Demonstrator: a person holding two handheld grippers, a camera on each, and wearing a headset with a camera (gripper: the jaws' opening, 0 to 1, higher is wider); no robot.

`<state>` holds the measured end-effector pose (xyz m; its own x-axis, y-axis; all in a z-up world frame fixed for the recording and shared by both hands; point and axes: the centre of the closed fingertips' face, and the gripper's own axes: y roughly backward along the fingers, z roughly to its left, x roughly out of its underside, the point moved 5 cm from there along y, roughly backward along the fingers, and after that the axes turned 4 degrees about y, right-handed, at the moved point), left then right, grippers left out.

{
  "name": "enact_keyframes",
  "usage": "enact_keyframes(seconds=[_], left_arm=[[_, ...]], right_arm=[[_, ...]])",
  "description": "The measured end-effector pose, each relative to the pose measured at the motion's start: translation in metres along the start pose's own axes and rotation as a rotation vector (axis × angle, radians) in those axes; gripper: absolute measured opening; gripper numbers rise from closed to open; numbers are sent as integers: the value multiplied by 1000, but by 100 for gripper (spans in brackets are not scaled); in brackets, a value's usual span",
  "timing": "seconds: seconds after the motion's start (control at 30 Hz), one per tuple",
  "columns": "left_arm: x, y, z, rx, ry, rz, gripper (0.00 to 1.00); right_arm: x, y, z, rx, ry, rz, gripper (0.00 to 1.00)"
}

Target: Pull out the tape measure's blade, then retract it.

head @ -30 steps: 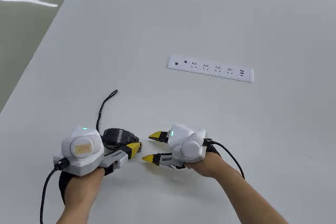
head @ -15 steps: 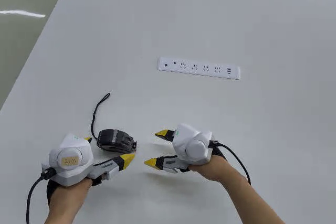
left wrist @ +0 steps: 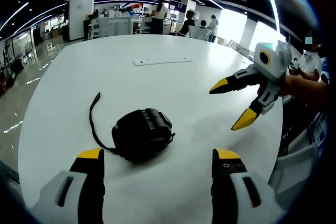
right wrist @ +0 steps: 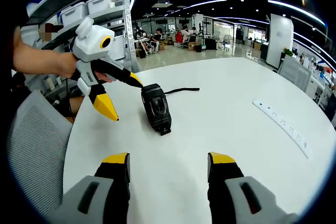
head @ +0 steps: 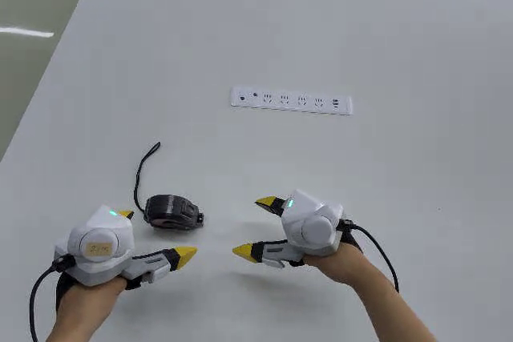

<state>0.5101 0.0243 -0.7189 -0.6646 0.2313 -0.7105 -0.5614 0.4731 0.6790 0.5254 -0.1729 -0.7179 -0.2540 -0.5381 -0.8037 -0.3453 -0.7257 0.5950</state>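
The black tape measure (head: pixel 172 211) lies on the white table (head: pixel 240 30), blade retracted, its black wrist strap (head: pixel 144 170) curling away behind it. My left gripper (head: pixel 155 235) is open just short of the case, one yellow tip beside it, not touching. In the left gripper view the tape measure (left wrist: pixel 142 132) sits just beyond the left gripper (left wrist: pixel 158 154), whose jaws are spread. My right gripper (head: pixel 255 227) is open and empty, a short gap to the case's right. In the right gripper view the tape measure (right wrist: pixel 156 106) lies ahead of the right gripper (right wrist: pixel 169 158).
A white power strip (head: pixel 291 101) lies flat farther back on the table, well beyond both grippers. The table's left edge (head: pixel 48 94) drops to the floor. An office with shelves, chairs and people surrounds the table.
My left gripper has drawn back from the tape measure toward the near left, leaving it on the table. The right gripper has shifted slightly right. The head camera has also moved.
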Motion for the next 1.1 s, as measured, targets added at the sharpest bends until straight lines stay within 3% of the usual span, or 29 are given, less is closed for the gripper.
enact_keyframes(seconds=[0.27, 0.73, 0.97, 1.1], left_arm=[[0, 6, -2, 30, -61, 16, 86], [-11, 22, 3, 71, -144, 14, 89], [-9, 30, -1, 90, -175, 23, 91], [-7, 34, 4, 82, -176, 21, 91]], right_arm=[[9, 20, -2, 44, -36, 7, 65], [26, 60, 0, 119, -105, 3, 75], [32, 78, 4, 148, -121, -12, 78], [36, 89, 6, 162, -141, -18, 81]])
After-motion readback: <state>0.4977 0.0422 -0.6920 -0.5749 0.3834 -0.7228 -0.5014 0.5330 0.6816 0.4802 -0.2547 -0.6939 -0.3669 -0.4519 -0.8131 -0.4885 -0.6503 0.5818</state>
